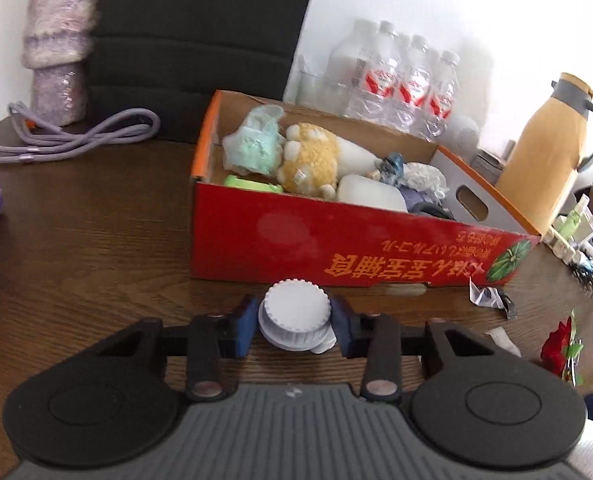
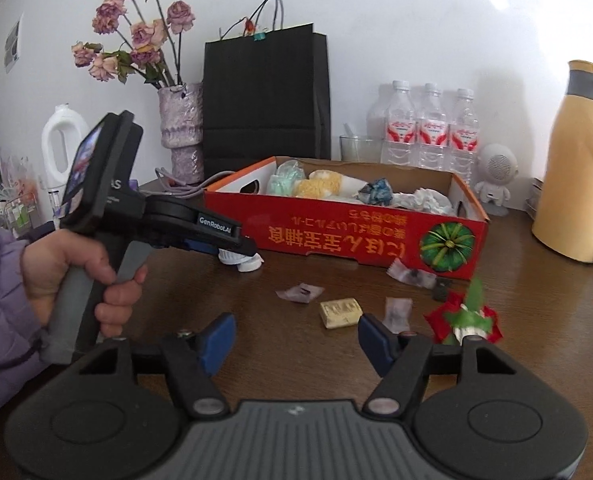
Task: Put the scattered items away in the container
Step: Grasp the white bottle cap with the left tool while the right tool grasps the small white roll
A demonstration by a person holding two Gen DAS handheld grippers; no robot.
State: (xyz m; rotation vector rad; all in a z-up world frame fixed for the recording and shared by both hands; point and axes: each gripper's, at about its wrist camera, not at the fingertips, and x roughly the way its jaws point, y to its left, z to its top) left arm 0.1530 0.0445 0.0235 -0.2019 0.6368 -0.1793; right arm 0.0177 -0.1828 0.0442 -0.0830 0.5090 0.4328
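White plastic, ribbed at its round cap, marks the small bottle (image 1: pixel 294 320) pinched by the left hand-held gripper (image 1: pixel 294 326) at lower centre; the right hand-held gripper (image 2: pixel 294 338) is spread, nothing between.

2 low wrist views facing the red box (image 1: pixel 360 240), left nearer, right from the side

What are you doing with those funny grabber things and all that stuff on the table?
A person is tidying little things into the red cardboard box. The left gripper has its blue pads against a white ridged round cap on the brown wooden table, just in front of the box. The right gripper is open, near a small yellowish wrapped packet. A red-and-green bow also waits.
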